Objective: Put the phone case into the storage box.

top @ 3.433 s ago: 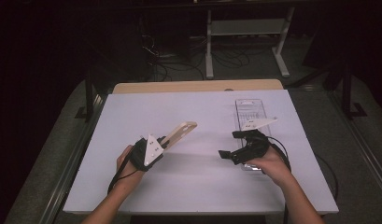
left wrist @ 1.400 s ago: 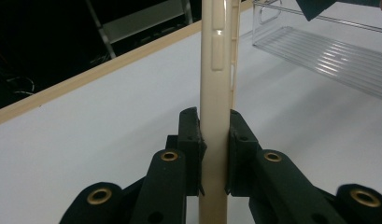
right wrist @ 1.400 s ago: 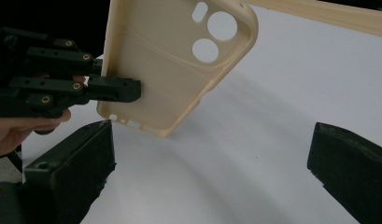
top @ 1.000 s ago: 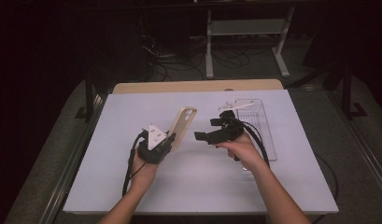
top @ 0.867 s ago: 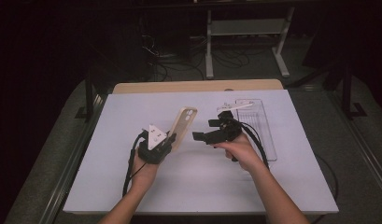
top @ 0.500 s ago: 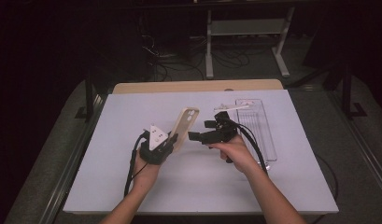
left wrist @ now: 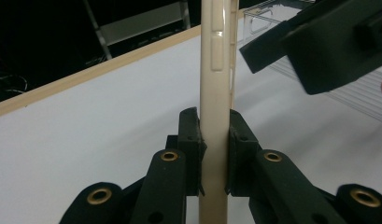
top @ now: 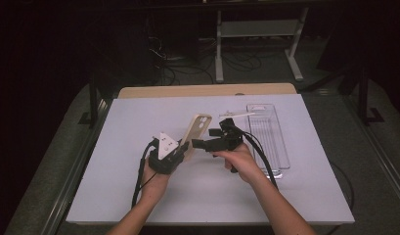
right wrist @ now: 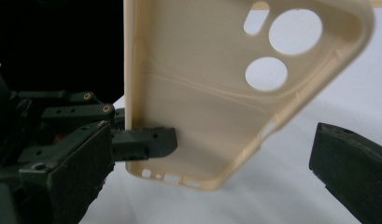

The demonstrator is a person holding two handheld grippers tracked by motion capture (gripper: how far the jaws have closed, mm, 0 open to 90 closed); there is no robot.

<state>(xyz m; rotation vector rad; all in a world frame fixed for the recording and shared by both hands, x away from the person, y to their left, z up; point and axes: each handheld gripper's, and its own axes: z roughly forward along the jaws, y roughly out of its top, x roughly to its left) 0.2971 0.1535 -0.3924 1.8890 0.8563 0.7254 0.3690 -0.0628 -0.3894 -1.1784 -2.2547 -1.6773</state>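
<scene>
Left tool (top: pixel 180 149) clamps cream phone case (top: pixel 197 134) by lower end, case raised above white worktop (top: pixel 139 122), tilted upward. Right tool (top: pixel 200 144) spread wide, jaws flanking case, not touching. Clear tray (top: pixel 280 147) lies on worktop behind right hand (top: pixel 239 161).

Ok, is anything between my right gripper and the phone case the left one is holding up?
Nothing visible. The right gripper is open, facing the phone case, which the left gripper clamps at its lower end. In the right gripper view only open air separates its jaws from the case.
</scene>
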